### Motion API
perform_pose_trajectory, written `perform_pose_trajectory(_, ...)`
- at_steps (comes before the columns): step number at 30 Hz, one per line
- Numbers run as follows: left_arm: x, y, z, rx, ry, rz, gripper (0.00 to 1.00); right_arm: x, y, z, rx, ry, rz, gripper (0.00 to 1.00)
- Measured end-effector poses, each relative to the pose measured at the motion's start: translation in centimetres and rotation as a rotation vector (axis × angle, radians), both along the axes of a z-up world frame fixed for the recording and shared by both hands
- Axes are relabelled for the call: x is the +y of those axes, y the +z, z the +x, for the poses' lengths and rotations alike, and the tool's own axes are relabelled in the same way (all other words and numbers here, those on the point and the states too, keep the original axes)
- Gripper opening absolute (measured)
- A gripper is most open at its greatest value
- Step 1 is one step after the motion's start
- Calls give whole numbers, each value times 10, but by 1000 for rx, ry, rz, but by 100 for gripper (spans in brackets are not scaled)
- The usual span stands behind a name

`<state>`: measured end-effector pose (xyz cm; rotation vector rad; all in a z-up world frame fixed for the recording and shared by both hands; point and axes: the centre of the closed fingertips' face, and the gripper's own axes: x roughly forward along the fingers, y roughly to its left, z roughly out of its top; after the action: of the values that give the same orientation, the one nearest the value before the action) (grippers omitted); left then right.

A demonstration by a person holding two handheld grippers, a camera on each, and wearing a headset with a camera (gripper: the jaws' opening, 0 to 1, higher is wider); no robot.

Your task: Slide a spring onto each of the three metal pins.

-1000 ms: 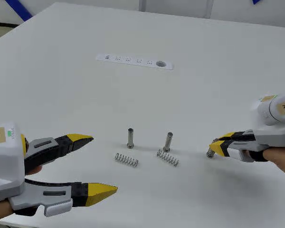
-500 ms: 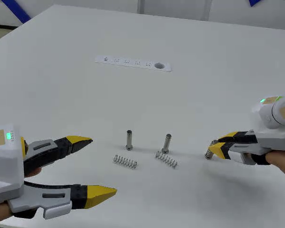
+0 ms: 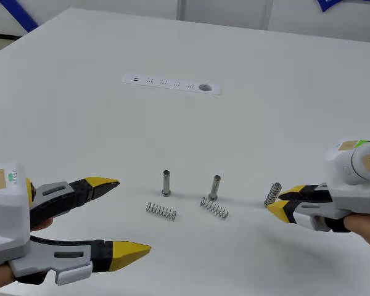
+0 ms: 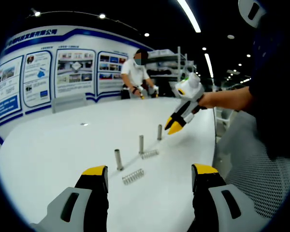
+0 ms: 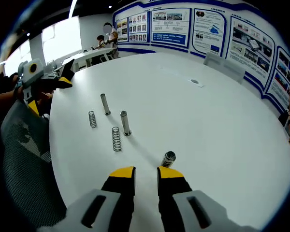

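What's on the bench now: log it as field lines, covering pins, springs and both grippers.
Pins: three, upright
Bare pins: left pin, middle pin
Sprung pin: right pin, spring around it
Loose springs: left spring lying before left pin; right spring lying before middle pin
Left gripper: jaws wide apart, empty
Right gripper: jaws narrowly apart, empty, beside right pin
Remaining: two springs

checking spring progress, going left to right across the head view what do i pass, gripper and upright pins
left gripper → bare pin → second bare pin → pin with a spring on it
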<state>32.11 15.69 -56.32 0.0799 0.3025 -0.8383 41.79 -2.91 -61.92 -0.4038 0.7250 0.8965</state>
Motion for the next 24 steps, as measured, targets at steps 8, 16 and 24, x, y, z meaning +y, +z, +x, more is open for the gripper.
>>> perform_pose_trajectory(8,0,0,0,-2,1,0,71,28,-6,-14,19,76,3,18)
perform_pose_trajectory(16,1,0,1,-4,6,-1,71,59,-15,-19,25,171,-14,18)
perform_pose_trajectory(24,1,-1,1,-1,8,2,71,72,-27,-15,41,206,-32,18)
